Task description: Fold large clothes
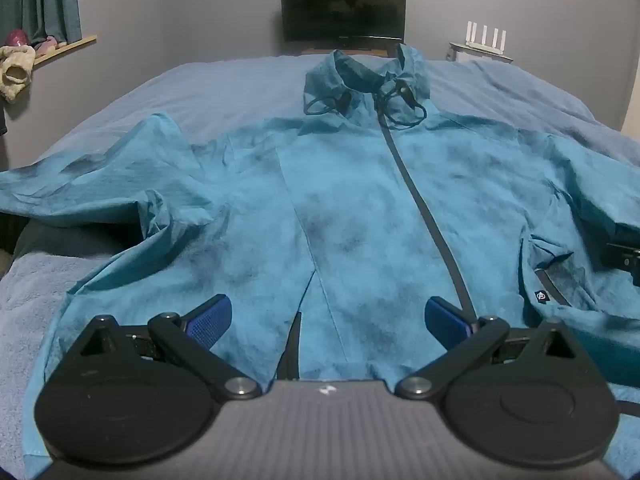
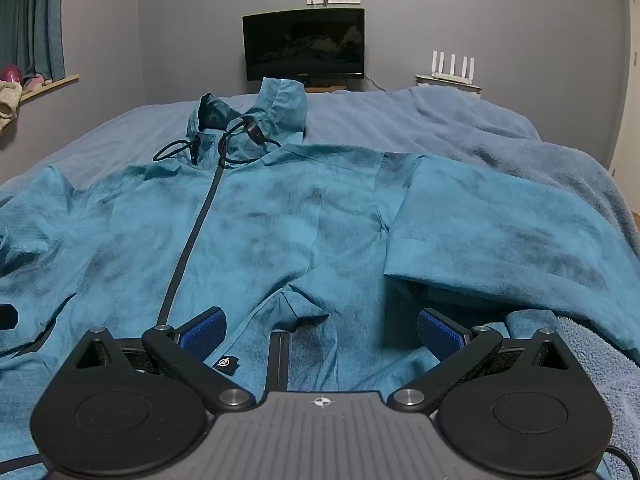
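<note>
Your left tool (image 1: 327, 318) and right tool (image 2: 320, 330) both stand released over the teal jacket (image 1: 360, 200), spread zipped-up on the bed (image 1: 224, 84), its small black hem tag (image 2: 226, 362) bearing a white emblem, no legible text.

One teal jacket (image 1: 360, 208) is seen; one bed (image 1: 224, 80); one monitor (image 1: 343, 8); one router (image 1: 484, 38) w/ five antennas; two grippers, left (image 1: 327, 318) and right (image 2: 320, 330).
</note>
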{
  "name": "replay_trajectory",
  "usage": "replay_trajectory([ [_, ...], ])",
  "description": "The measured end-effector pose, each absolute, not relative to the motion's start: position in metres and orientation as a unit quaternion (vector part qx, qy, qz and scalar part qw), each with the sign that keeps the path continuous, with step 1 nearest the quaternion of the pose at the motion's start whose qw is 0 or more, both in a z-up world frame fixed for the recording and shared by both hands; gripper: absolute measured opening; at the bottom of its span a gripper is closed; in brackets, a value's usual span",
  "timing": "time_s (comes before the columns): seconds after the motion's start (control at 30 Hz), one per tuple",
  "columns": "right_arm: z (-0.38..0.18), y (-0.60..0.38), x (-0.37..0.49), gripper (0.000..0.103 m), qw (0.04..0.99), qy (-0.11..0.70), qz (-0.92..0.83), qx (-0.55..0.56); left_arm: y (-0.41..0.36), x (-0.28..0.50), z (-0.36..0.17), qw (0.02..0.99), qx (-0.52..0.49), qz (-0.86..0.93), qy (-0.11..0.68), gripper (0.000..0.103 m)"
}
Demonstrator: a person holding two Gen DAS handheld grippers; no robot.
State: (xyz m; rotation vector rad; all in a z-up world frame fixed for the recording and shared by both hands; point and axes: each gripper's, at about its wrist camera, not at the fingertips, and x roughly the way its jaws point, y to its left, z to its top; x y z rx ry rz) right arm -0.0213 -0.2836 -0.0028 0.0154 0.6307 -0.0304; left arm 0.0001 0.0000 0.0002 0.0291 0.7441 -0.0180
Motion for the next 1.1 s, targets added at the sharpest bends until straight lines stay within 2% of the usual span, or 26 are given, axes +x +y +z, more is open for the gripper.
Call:
replay_trajectory([
  [1.1,-0.0056,-0.2843,-0.0213,0.103,0.949,0.314,-0.015,0.009,0.0007,0.0045,-0.0043,0.926,0.017,-0.017,0.376,0.103],
])
